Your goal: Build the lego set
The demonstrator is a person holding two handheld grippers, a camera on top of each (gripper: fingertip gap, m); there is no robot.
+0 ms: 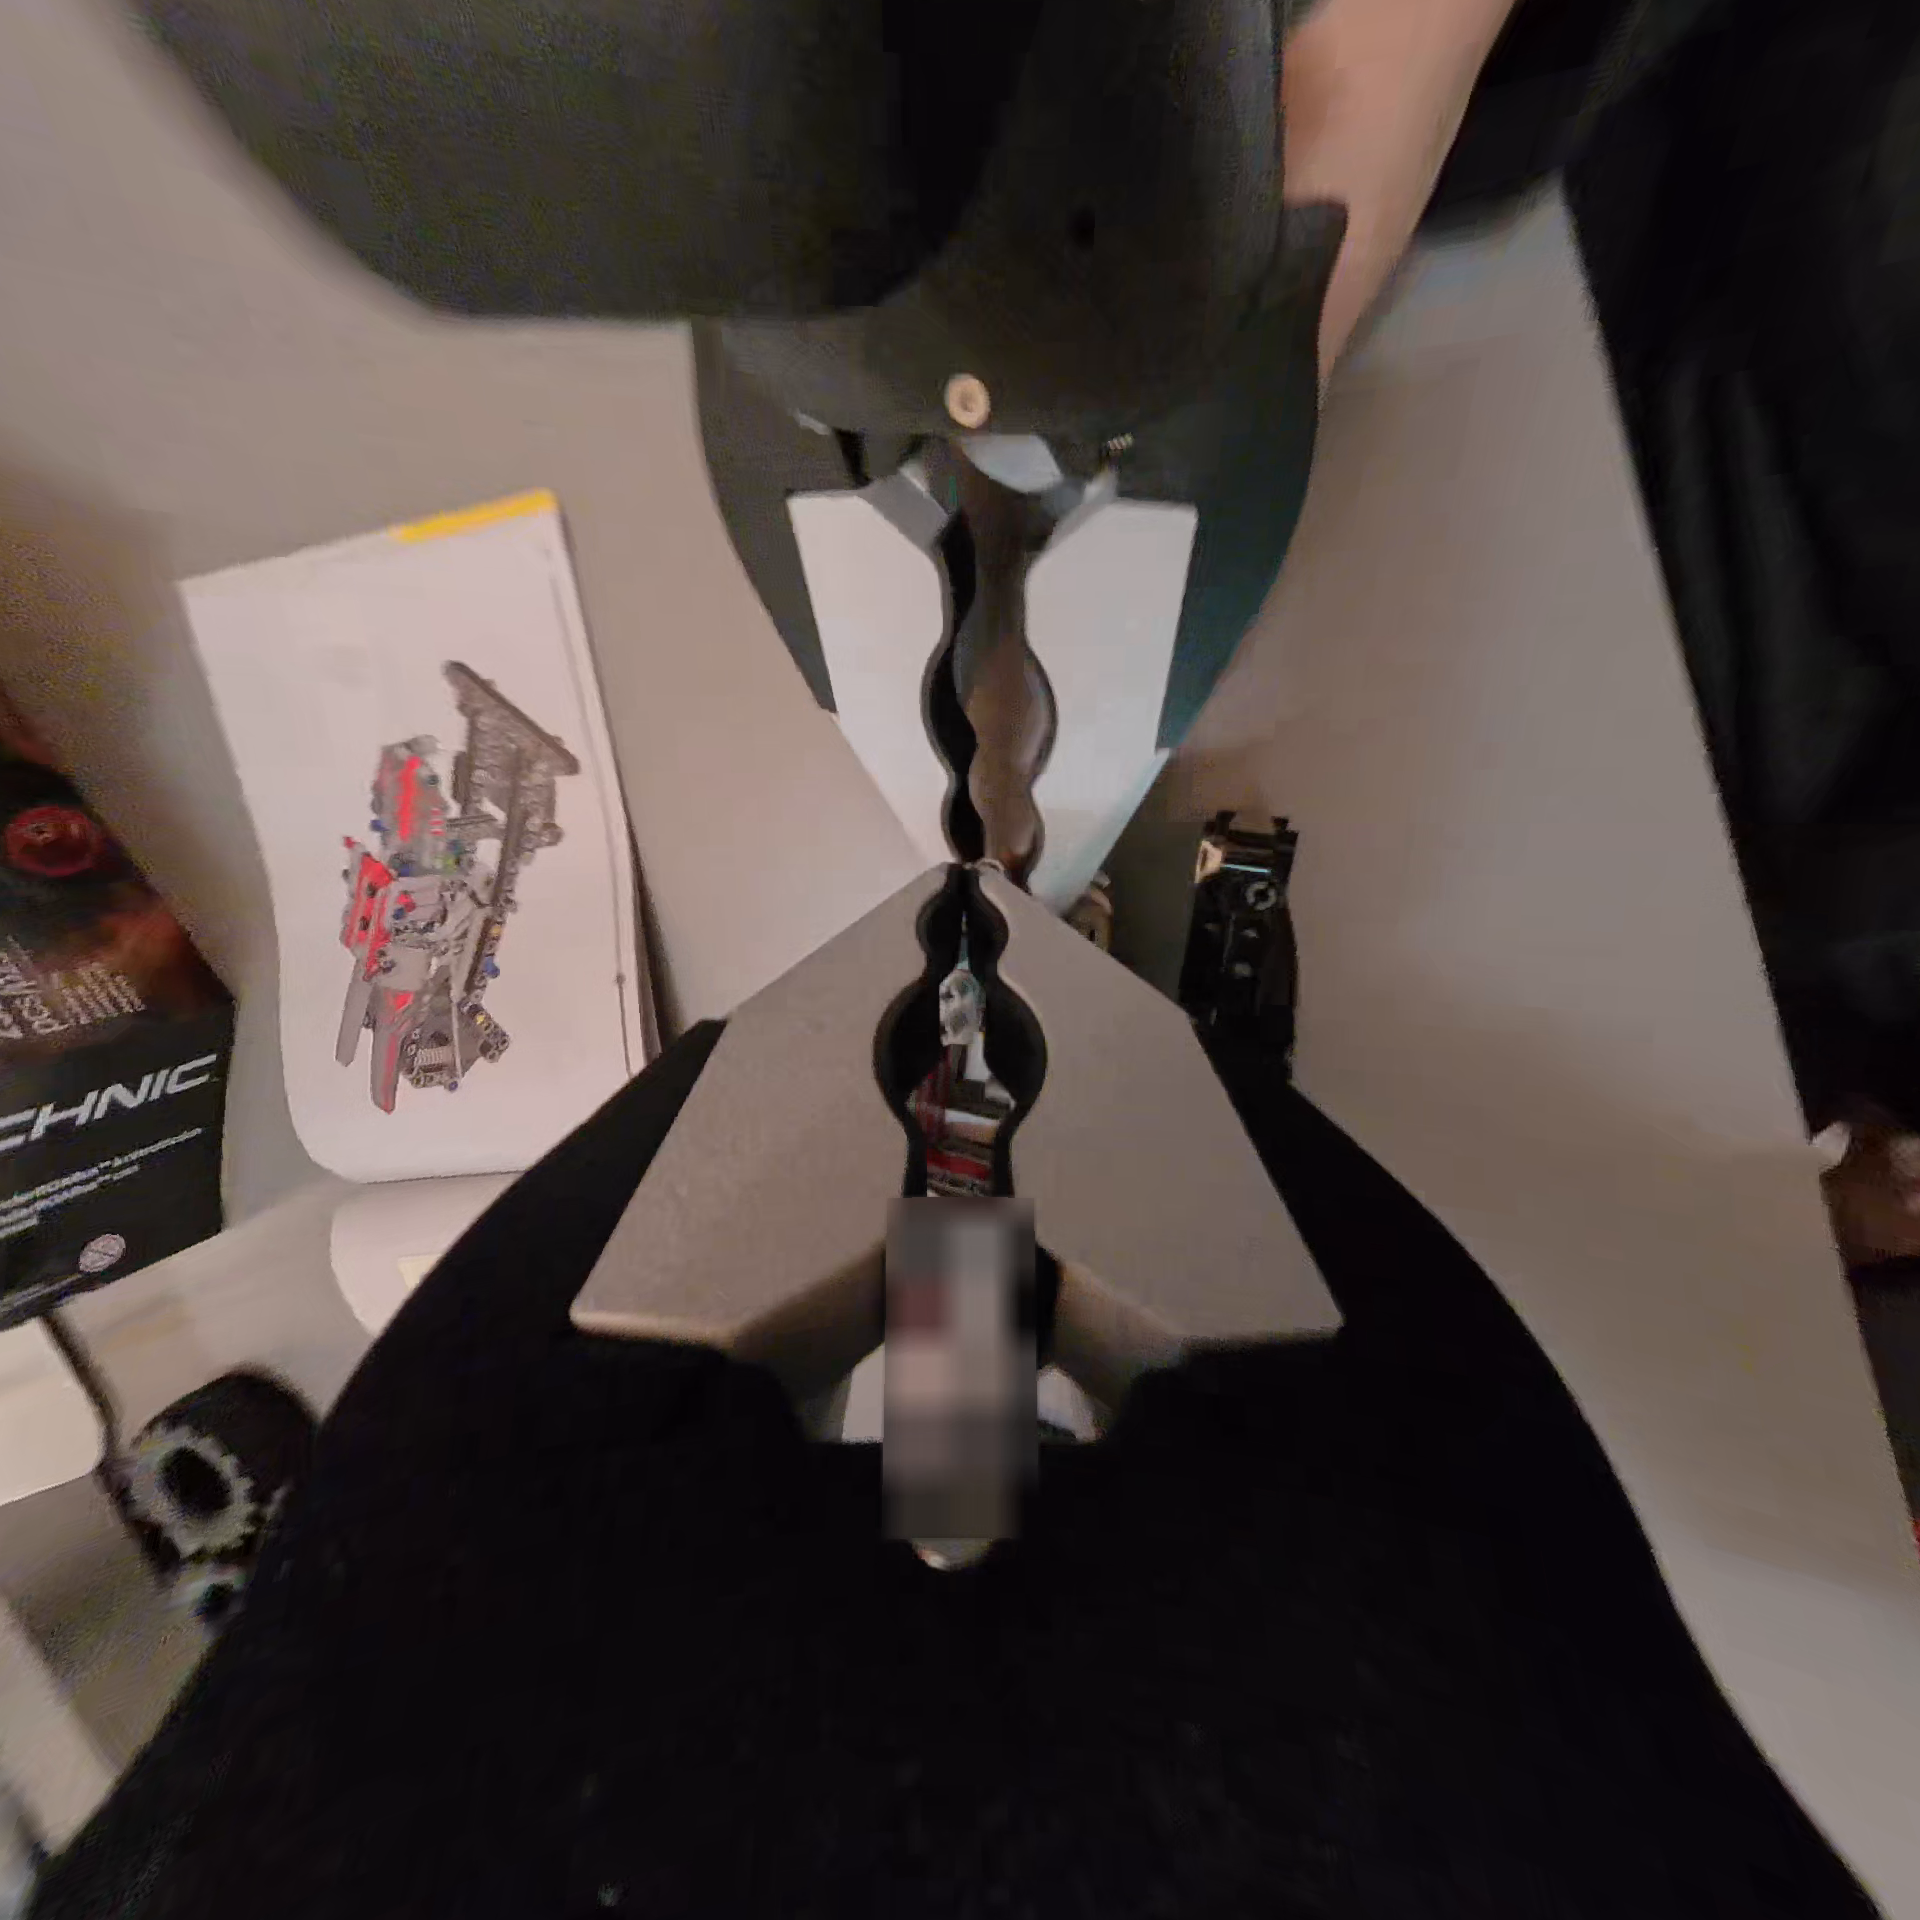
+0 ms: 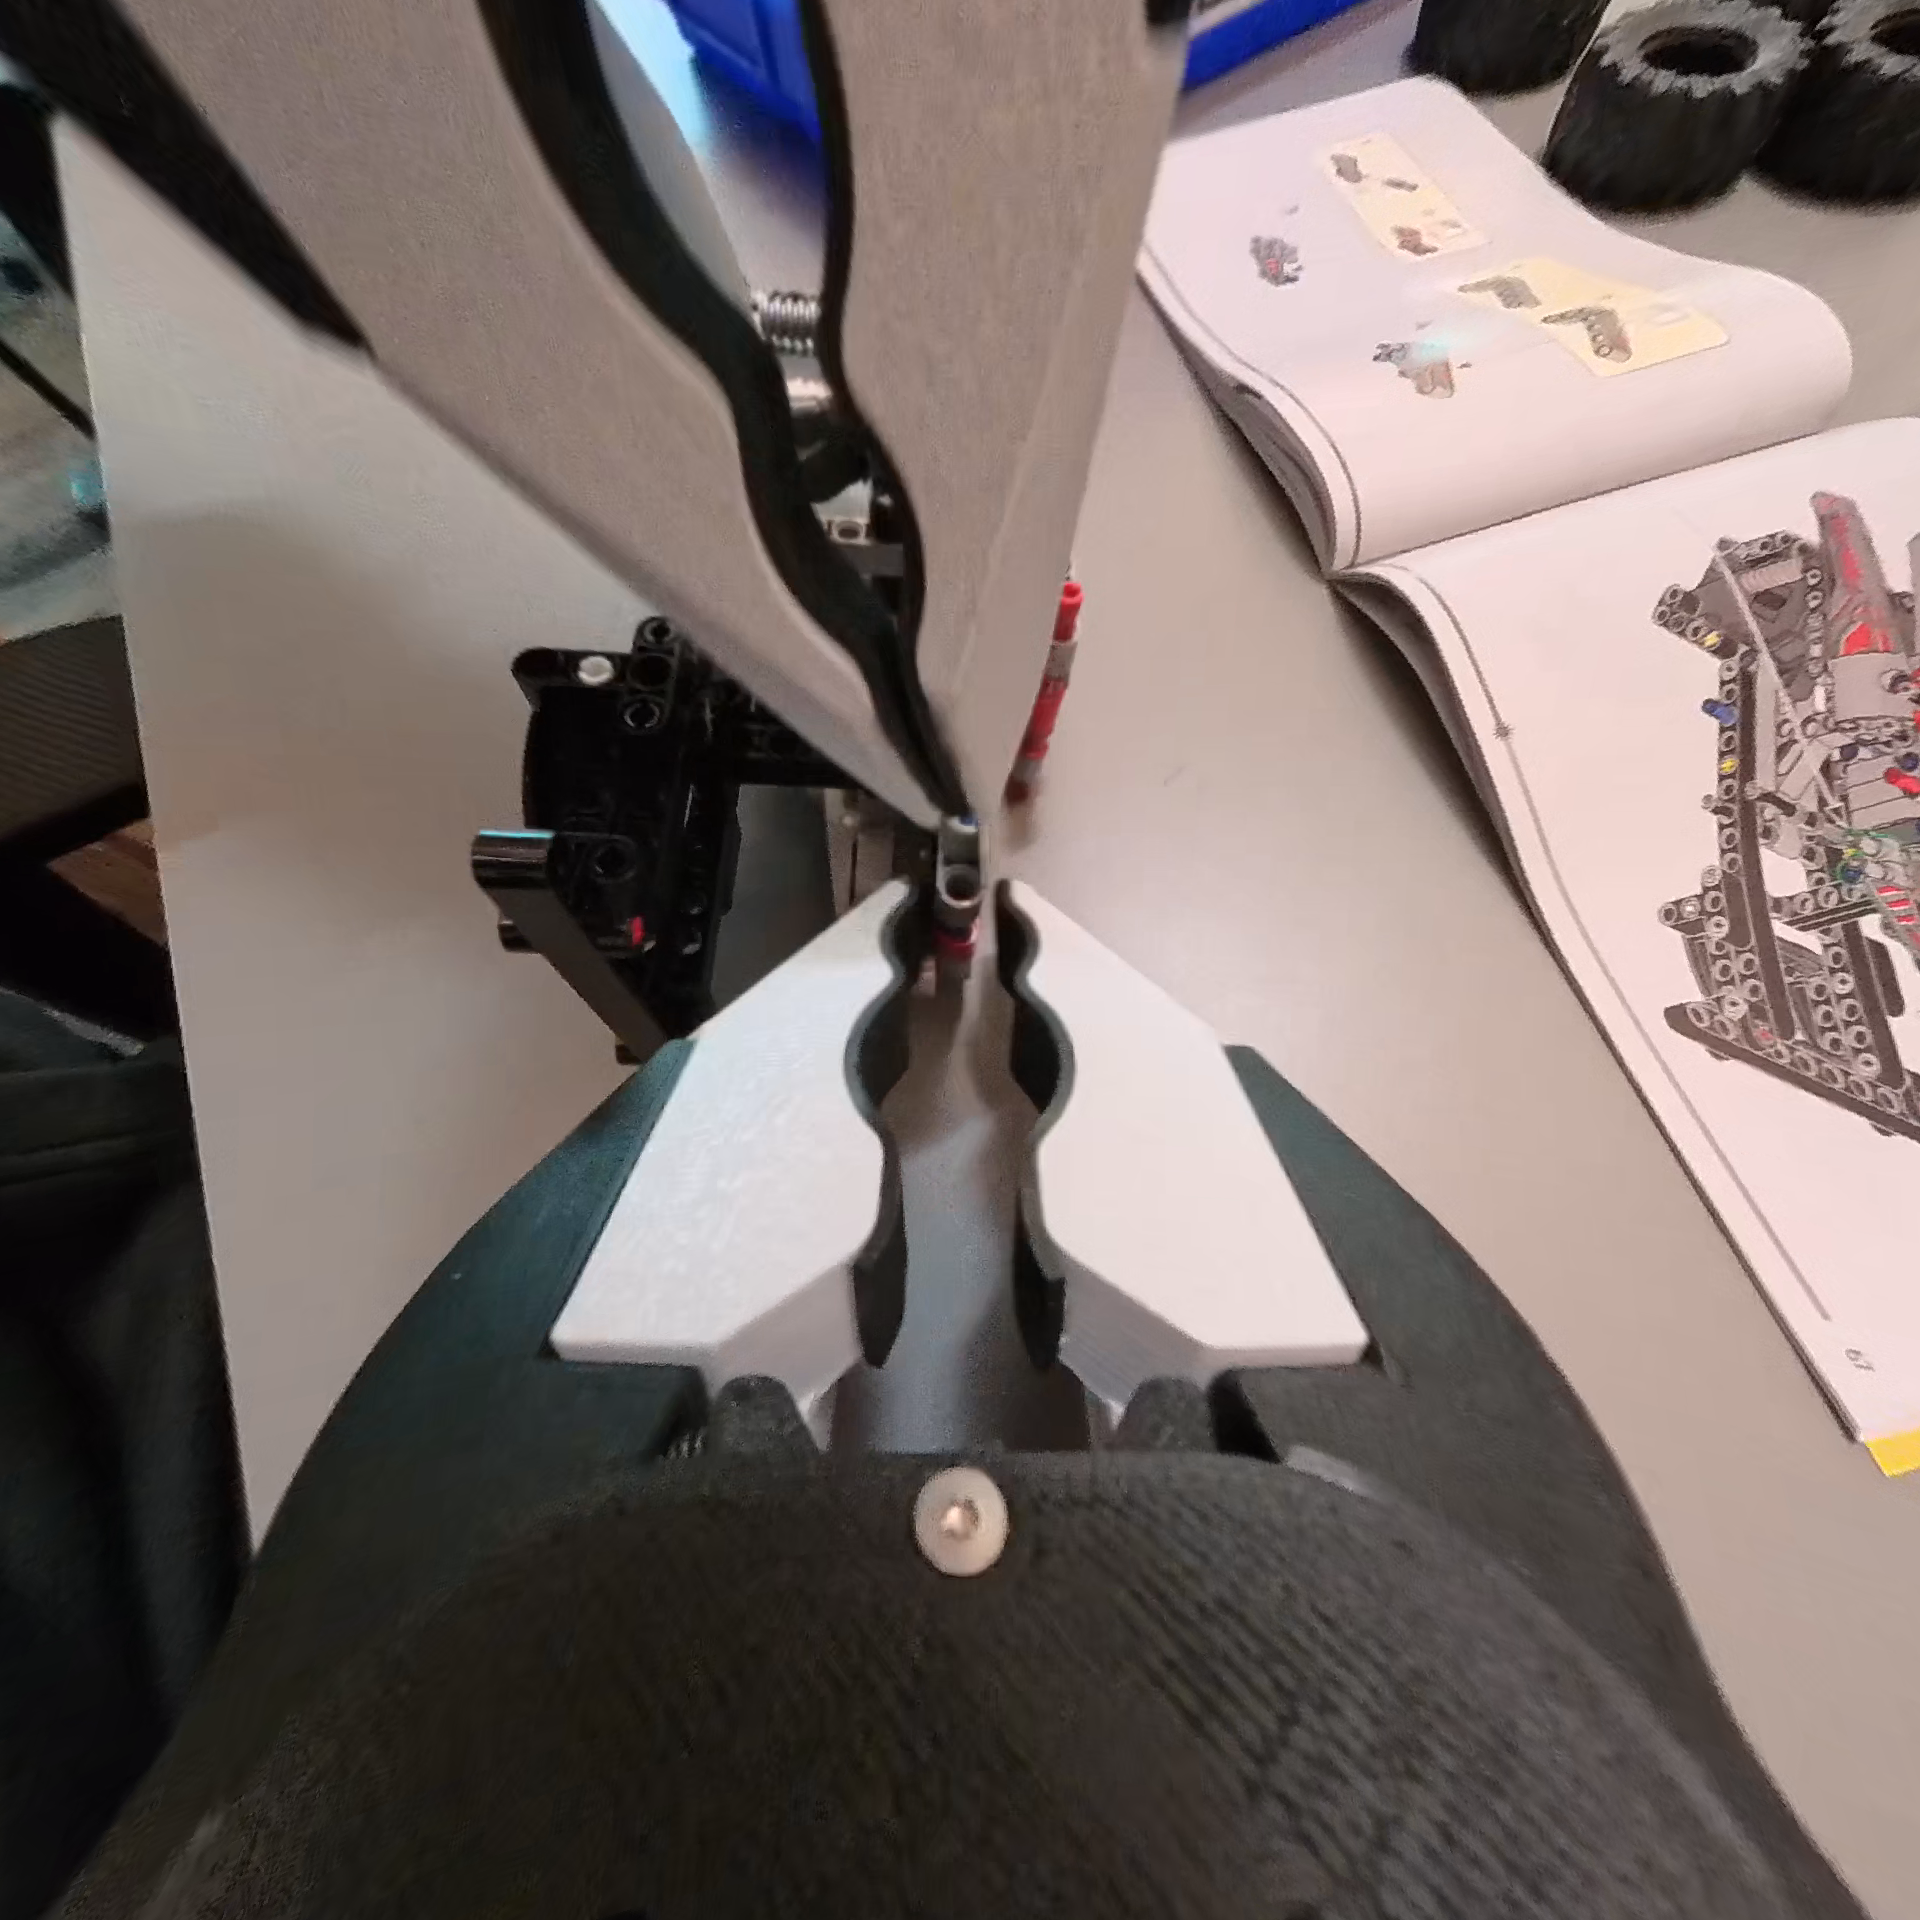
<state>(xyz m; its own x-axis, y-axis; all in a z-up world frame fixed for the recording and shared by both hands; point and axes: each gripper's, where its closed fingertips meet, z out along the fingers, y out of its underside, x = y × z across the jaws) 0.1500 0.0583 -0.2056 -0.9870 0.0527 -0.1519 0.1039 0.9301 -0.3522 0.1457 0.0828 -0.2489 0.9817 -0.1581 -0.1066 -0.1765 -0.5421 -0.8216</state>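
My left gripper (image 1: 961, 871) has grey fingers, shut at the tips on a small grey connector piece (image 2: 958, 868) with a red bush below it. It enters the right wrist view from the top (image 2: 961, 816). My right gripper (image 2: 954, 896) has white fingers (image 2: 769, 1122) that stand a little apart on either side of that piece, tip to tip with the left gripper. It enters the left wrist view from the top (image 1: 971, 847). A black Lego assembly (image 2: 623, 779) sits just behind on a white sheet (image 2: 312, 623), also visible in the left wrist view (image 1: 1242, 935).
An open instruction booklet (image 2: 1662, 831) lies to the right, also visible in the left wrist view (image 1: 416, 831). A red axle (image 2: 1049, 686) lies by the grippers. Black tyres (image 2: 1662, 104) sit at the back right; one shows (image 1: 197, 1486) near a dark Lego box (image 1: 94, 1091). A person's arm (image 1: 1382, 156) is above.
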